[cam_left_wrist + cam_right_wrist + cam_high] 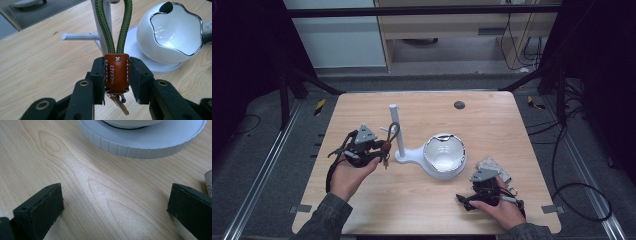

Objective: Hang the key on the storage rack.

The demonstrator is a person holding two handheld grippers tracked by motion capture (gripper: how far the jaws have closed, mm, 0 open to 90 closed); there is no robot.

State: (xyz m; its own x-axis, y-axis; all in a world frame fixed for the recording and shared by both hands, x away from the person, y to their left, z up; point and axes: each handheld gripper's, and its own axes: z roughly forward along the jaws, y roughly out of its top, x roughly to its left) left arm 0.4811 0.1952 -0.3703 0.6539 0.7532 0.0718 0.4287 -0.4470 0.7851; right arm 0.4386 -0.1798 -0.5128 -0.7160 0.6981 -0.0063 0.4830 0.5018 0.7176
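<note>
- The left gripper (116,75) clamps one brown leather tag (116,72) squarely between its fingers (98,75).
- One green cord loop (113,25) rises from the tag, in front of the white stand (398,135); whether it touches the peg (81,37) I cannot tell.
- Keys (120,102) hang beneath the tag, above the desk (492,125).
- The right gripper (115,207) rests low on the desk, fingers (42,207) wide apart with bare wood between them.
- One white bowl (444,155) sits on the stand's base; one patterned item (494,167) lies beside the right gripper.
</note>
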